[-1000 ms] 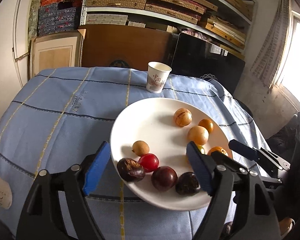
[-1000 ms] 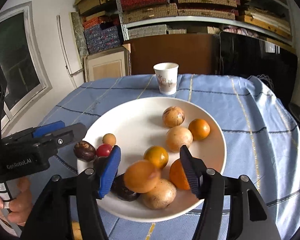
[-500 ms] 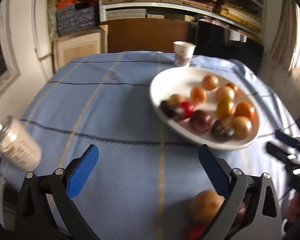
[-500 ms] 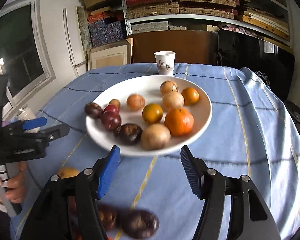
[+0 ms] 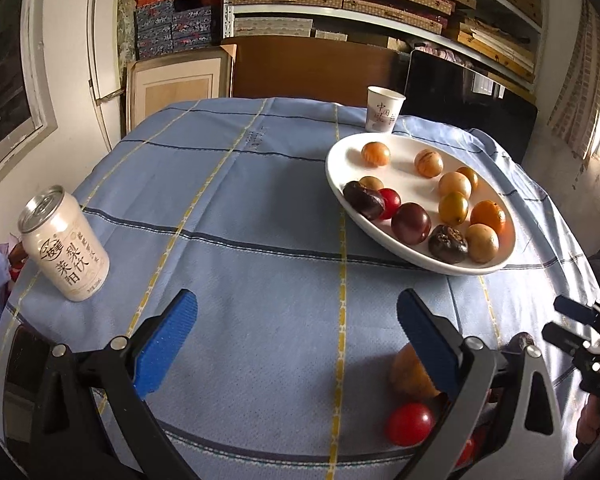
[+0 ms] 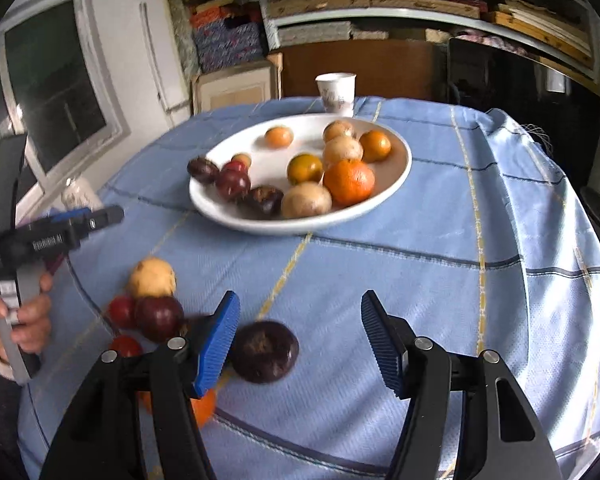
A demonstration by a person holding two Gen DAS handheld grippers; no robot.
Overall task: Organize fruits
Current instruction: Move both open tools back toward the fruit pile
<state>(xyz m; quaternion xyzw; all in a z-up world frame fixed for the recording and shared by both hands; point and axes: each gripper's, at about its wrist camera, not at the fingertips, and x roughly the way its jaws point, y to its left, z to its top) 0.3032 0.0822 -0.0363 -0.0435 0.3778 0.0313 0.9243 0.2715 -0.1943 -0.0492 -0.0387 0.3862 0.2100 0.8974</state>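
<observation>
We see round, glossy fruits [image 5: 411,223] on a smooth white plate [image 5: 340,152], blue woven tablecloth [image 5: 260,200], cluttered shelves behind; both the left gripper [image 5: 296,336] and right gripper [image 6: 300,336] gape, holding nothing

1. Desk cloth [image 5: 260,208]: woven blue fabric, matt.
2. Plate [image 5: 340,148]: glossy white ceramic (smooth glaze).
3. Can [image 5: 64,244]: metal, shiny top.
4. Cup [image 5: 384,109]: paper, matt.
5. Left claw [image 5: 296,344] pads: ribbed blue, matt black frame.

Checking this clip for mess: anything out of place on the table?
Yes. Several fruits lie loose on the blue cloth short of the white plate: a dark purple one, a tan one, red ones. Nothing looks spilled or damaged.
</observation>
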